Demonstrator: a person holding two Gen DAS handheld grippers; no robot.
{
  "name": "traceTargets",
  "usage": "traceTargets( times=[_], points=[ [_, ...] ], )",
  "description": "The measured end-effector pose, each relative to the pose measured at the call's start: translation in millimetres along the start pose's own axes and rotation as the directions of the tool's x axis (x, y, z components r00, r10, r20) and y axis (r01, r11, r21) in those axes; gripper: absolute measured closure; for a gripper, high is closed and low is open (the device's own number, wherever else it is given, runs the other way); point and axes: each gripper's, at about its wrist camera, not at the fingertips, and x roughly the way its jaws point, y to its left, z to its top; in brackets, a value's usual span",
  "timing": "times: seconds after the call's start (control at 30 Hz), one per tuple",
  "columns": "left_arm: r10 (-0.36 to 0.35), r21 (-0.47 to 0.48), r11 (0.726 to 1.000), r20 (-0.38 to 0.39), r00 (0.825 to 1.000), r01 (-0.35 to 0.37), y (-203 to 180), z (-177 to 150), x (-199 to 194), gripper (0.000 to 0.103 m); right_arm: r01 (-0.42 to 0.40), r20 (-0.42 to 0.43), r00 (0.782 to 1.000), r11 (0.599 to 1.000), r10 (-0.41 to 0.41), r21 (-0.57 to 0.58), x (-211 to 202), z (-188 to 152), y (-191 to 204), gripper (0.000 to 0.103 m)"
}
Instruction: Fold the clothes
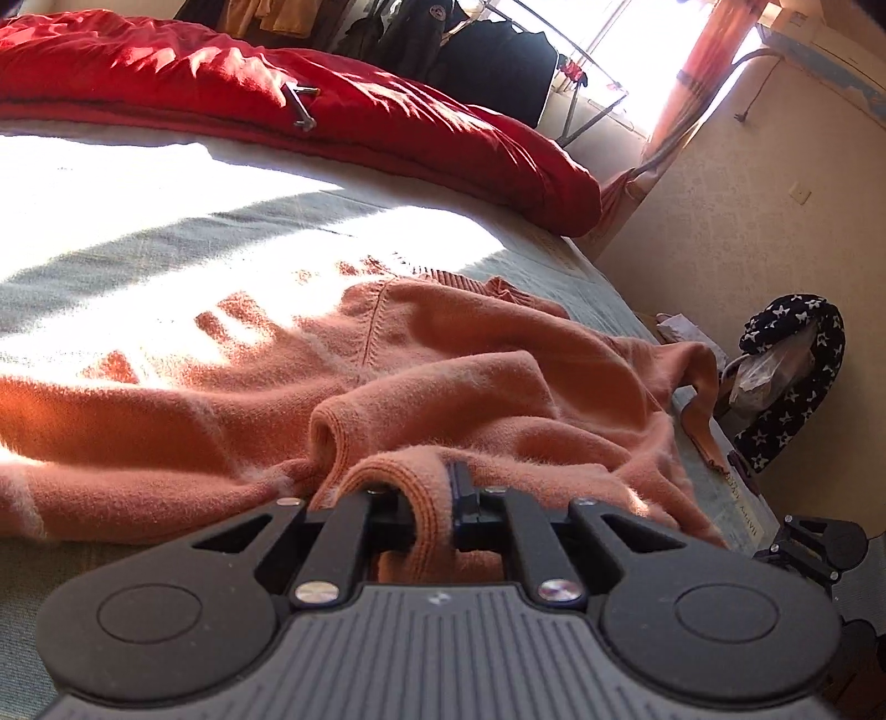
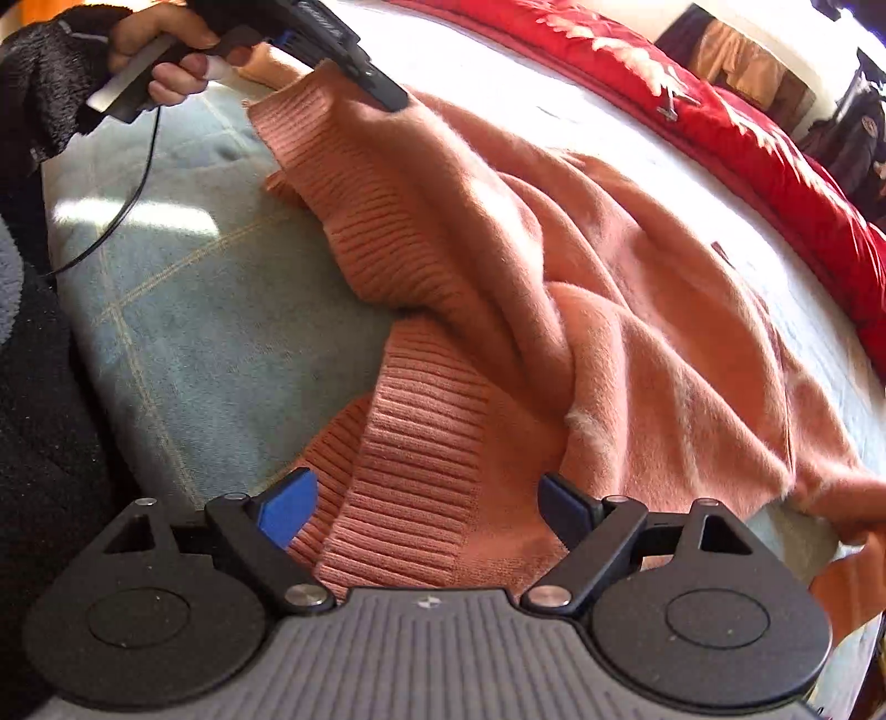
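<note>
A fuzzy orange sweater (image 1: 421, 360) lies crumpled on the pale blue bed cover (image 1: 83, 288). My left gripper (image 1: 437, 504) is shut on a fold of the sweater's edge. From the right wrist view, that left gripper (image 2: 387, 91) pinches a corner of the ribbed hem (image 2: 421, 443) and lifts it, held by a hand (image 2: 160, 50). My right gripper (image 2: 426, 507) stands open, its blue pads (image 2: 290, 507) wide apart on either side of the ribbed hem, which lies between the fingers. Part of the right gripper (image 1: 819, 545) shows at the lower right of the left wrist view.
A red quilt (image 1: 277, 94) runs along the far side of the bed. Beyond the bed's right edge sit a star-patterned black bag (image 1: 792, 376) on the floor and a beige wall. Hanging clothes (image 1: 432, 39) and a bright window stand behind. A black cable (image 2: 133, 188) trails from the left gripper.
</note>
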Motion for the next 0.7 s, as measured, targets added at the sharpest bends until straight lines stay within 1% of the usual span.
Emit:
traceTargets(
  times=[0.13, 0.17, 0.23, 0.27, 0.3, 0.37, 0.47, 0.5, 0.53, 0.6, 0.67, 0.7],
  points=[
    [0.013, 0.063, 0.998, -0.027, 1.0, -0.012, -6.8, -4.4, -8.7, 0.088, -0.017, -0.015, 1.0, 0.992, 0.015, -0.126, 7.3, 4.5, 23.7, 0.013],
    [0.025, 0.085, 0.996, -0.034, 0.999, -0.022, -9.5, -7.6, -12.6, 0.085, -0.019, -0.023, 1.0, 0.987, 0.016, -0.157, 11.0, 2.3, 30.1, 0.013],
    [0.072, 0.145, 0.987, -0.05, 0.996, -0.064, -16.7, -16.5, -21.7, 0.078, -0.003, -0.038, 0.999, 0.976, -0.005, -0.218, 19.5, -2.1, 41.3, 0.013],
    [0.096, 0.174, 0.981, -0.056, 0.994, -0.085, -20.3, -20.9, -26.2, 0.073, 0.015, -0.045, 0.999, 0.968, -0.027, -0.251, 23.8, -5.0, 46.8, 0.013],
    [0.12, 0.204, 0.973, -0.062, 0.991, -0.105, -23.8, -25.3, -30.8, 0.068, 0.041, -0.048, 0.997, 0.958, -0.057, -0.283, 26.6, -8.6, 51.1, 0.013],
    [0.167, 0.263, 0.954, -0.072, 0.983, -0.143, -31.0, -34.2, -39.9, 0.061, 0.088, -0.041, 0.994, 0.946, -0.105, -0.312, 26.5, -13.6, 53.4, 0.013],
    [0.252, 0.349, 0.913, -0.074, 0.965, -0.211, -41.0, -46.5, -52.4, 0.061, 0.157, -0.021, 0.985, 0.948, -0.169, -0.278, 17.8, -15.4, 45.0, 0.014],
    [0.264, 0.373, 0.901, -0.07, 0.962, -0.22, -45.4, -48.9, -55.5, 0.061, 0.185, -0.015, 0.981, 0.946, -0.195, -0.266, 14.9, -15.7, 41.4, 0.016],
    [0.262, 0.397, 0.892, -0.067, 0.963, -0.215, -50.9, -50.7, -58.4, 0.061, 0.202, -0.008, 0.978, 0.947, -0.211, -0.25, 12.1, -15.6, 38.0, 0.019],
    [0.252, 0.444, 0.873, -0.06, 0.966, -0.2, -62.5, -54.1, -62.7, 0.06, 0.175, 0.001, 0.984, 0.964, -0.179, -0.202, 8.5, -12.4, 33.9, 0.028],
    [0.207, 0.5, 0.853, -0.06, 0.976, -0.15, -79.5, -57.7, -59.8, 0.059, 0.157, -0.004, 0.987, 0.969, -0.16, -0.193, 13.2, -8.3, 36.3, 0.043],
    [0.179, 0.532, 0.839, -0.065, 0.982, -0.117, -89.6, -60.0, -55.7, 0.057, 0.152, -0.01, 0.988, 0.968, -0.157, -0.198, 17.3, -6.3, 38.8, 0.046]
  ],
)
